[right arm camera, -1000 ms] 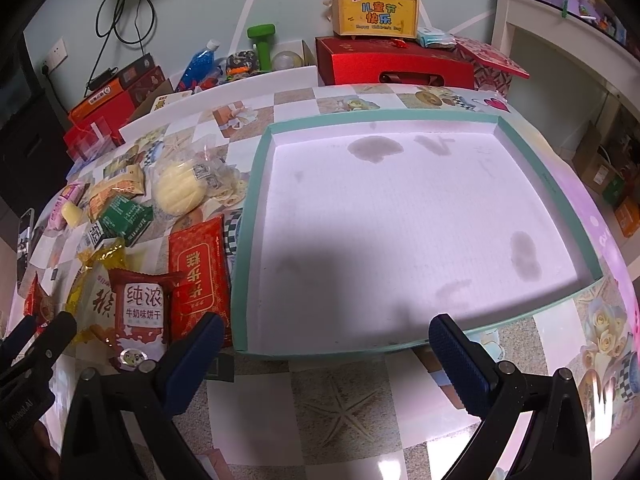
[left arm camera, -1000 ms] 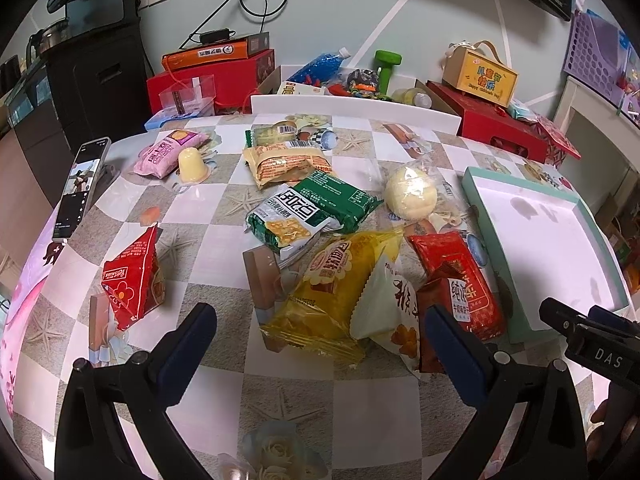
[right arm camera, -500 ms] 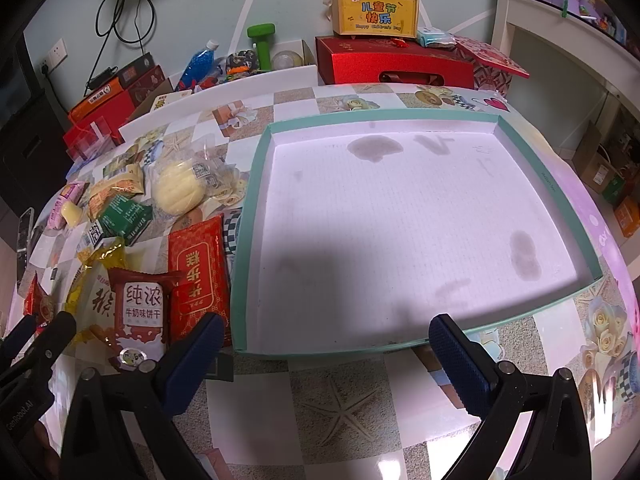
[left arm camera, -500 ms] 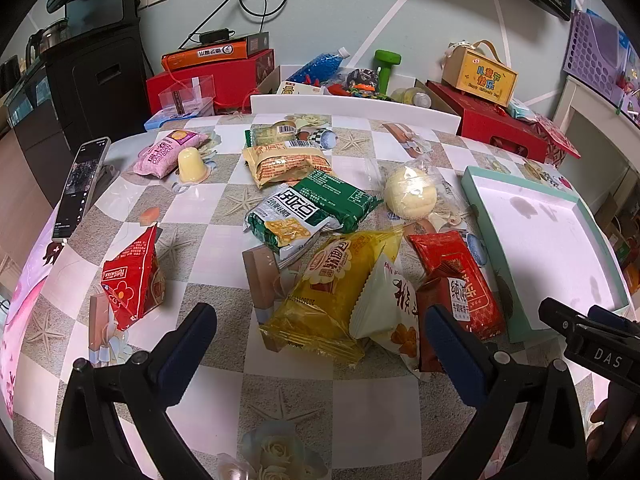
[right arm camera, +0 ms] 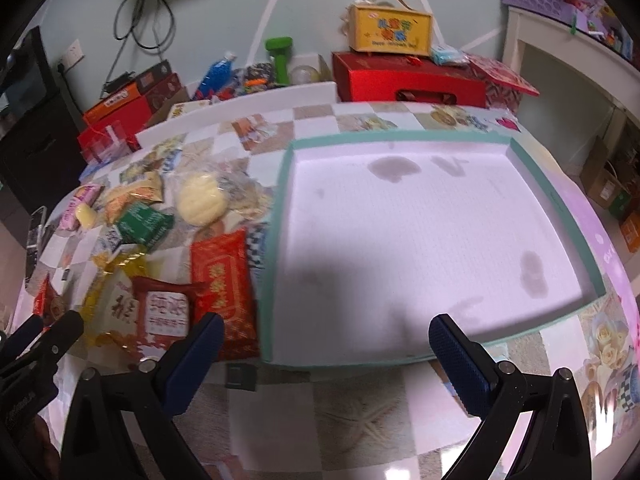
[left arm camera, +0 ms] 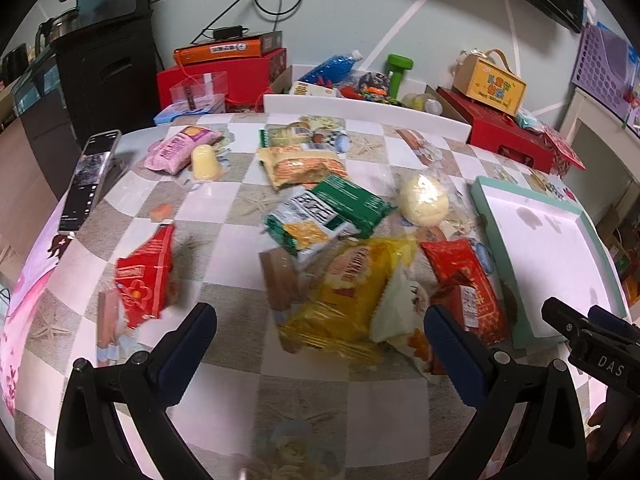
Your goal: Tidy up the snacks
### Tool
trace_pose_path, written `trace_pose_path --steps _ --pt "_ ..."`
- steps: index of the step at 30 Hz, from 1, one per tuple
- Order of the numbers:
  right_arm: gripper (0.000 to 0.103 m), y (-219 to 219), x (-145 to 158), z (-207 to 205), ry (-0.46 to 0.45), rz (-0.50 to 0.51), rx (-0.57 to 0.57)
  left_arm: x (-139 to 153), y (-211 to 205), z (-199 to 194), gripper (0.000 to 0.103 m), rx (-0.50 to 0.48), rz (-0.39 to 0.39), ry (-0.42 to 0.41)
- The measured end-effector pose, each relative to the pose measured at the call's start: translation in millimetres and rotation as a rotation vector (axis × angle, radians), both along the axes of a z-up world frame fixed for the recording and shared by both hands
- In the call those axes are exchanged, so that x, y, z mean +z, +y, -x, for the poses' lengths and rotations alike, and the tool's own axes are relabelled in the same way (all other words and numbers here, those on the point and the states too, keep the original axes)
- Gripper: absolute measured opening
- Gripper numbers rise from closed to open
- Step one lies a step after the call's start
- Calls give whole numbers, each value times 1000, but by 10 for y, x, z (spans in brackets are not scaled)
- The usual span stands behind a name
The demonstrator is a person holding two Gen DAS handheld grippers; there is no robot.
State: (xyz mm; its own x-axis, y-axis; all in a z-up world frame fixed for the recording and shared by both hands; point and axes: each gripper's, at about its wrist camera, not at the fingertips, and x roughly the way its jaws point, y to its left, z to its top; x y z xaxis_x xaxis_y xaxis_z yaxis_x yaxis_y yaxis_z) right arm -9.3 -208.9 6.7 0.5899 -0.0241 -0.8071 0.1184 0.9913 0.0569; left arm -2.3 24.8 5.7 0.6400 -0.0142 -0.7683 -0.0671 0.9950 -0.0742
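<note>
Several snack packets lie on the checkered table. A yellow bag lies just ahead of my open, empty left gripper, with red packets to its right, a green packet, a round bun and a red triangular bag. A shallow green-rimmed tray with a bare white floor lies ahead of my right gripper, which is open and empty above the tray's near edge. The red packets lie left of the tray.
A phone lies at the table's left edge. A pink packet and a jelly cup sit far left. Red boxes, a yellow carton, a green dumbbell and a black cabinet stand behind the table.
Both views have shifted a little and are blurred with motion. The right gripper has moved slightly forward toward the tray. No snack has been moved or taken.
</note>
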Motion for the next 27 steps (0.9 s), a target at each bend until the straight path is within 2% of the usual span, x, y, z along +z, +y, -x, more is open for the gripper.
trace_pose_path --steps 7,12,18,22,24,25,27 --pt "103 382 33 -65 -23 -28 99 71 458 27 103 108 -18 -32" --pt "103 684 23 -102 -36 -48 167 46 871 27 103 209 23 -43" --pt "102 894 -139 -162 24 -49 205 -128 1228 -83 103 281 52 47" --pt "84 912 -208 -180 52 -67 204 -270 1321 -132 99 290 108 79" --pt "78 909 -255 -194 73 -67 198 -332 1308 -176 84 277 117 95" --pt "72 898 -269 -204 81 -68 195 -352 1311 -194 82 269 126 101" --pt "68 886 -298 -214 94 -88 194 -389 1295 -233 77 253 146 111"
